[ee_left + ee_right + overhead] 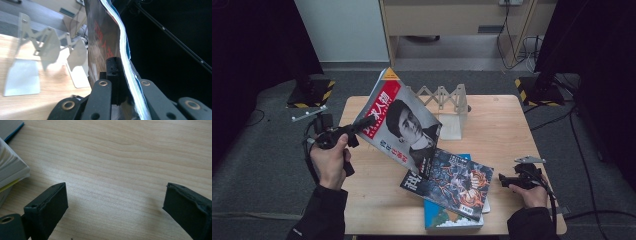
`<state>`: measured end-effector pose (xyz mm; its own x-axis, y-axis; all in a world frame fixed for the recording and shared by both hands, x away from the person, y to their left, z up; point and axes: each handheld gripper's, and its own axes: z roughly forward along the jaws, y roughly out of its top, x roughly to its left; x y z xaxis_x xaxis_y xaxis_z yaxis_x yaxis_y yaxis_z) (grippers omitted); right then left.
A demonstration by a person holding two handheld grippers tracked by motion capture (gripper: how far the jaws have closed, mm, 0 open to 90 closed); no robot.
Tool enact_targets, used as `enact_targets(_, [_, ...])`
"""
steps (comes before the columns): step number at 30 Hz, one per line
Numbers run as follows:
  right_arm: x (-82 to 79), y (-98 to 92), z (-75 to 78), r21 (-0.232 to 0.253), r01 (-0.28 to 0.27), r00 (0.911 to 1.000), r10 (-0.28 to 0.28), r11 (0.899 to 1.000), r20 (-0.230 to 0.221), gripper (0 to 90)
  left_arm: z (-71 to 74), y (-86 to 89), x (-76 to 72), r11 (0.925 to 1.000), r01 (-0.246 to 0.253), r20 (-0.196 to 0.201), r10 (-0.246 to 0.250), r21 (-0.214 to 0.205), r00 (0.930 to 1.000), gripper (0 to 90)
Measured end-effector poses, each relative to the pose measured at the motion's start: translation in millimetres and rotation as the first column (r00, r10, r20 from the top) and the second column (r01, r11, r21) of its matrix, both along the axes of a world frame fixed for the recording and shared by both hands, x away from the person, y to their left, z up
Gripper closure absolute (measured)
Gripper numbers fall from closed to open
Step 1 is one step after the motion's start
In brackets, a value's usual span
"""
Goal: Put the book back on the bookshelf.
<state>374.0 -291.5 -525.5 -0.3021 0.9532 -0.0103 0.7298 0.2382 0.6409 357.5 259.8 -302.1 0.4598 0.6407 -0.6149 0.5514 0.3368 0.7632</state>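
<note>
A magazine (402, 125) with a red title band and a black-and-white portrait hangs tilted above the table's left half, its lower corner over the stack. My left gripper (364, 122) is shut on its left edge. In the left gripper view the jaws clamp the magazine's (105, 45) page edges at my left gripper (120, 67). A dark illustrated magazine (452, 182) lies on a blue book (447, 217) near the front edge. My right gripper (504, 180) sits low at the table's right front, open, with bare wood between the jaws of my right gripper (115, 197).
A pale accordion book stand (447, 107) stands at the back middle of the wooden table (507, 125); the stand (47, 47) is beside the lifted magazine. The edge of the book stack (10, 170) lies left of the right jaws. Striped tripod feet flank the table on the floor.
</note>
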Motion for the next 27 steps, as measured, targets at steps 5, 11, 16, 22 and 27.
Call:
enact_targets(5, [0.0,0.8,-3.5,0.001,-0.017,0.9995,0.017,1.000,-0.028,4.8,4.4,13.9,-2.2,0.9993,-0.038,0.011,0.038,-0.007,0.9992,85.9])
enact_targets(11, [-0.8,1.4,-5.6,0.017,-0.016,0.9998,0.017,1.000,-0.012,3.5,8.7,26.6,-2.2,0.9975,-0.071,0.019,0.070,0.011,0.9973,86.0])
enact_targets(16, [-1.6,1.0,-7.8,0.022,-0.027,0.9996,0.027,0.999,0.009,2.2,11.2,35.8,-0.8,0.9943,-0.102,0.024,0.101,0.032,0.9946,85.9])
enact_targets(22, [-2.8,0.6,-10.4,0.026,-0.035,0.9988,0.034,0.999,0.035,0.7,13.1,44.4,3.4,0.9905,-0.129,0.024,0.128,0.048,0.9915,85.9])
enact_targets(27, [-3.2,0.9,-11.5,0.034,-0.028,0.9986,0.026,0.999,0.047,0.3,15.7,50.8,8.0,0.9830,-0.166,0.033,0.164,0.078,0.9860,86.0])
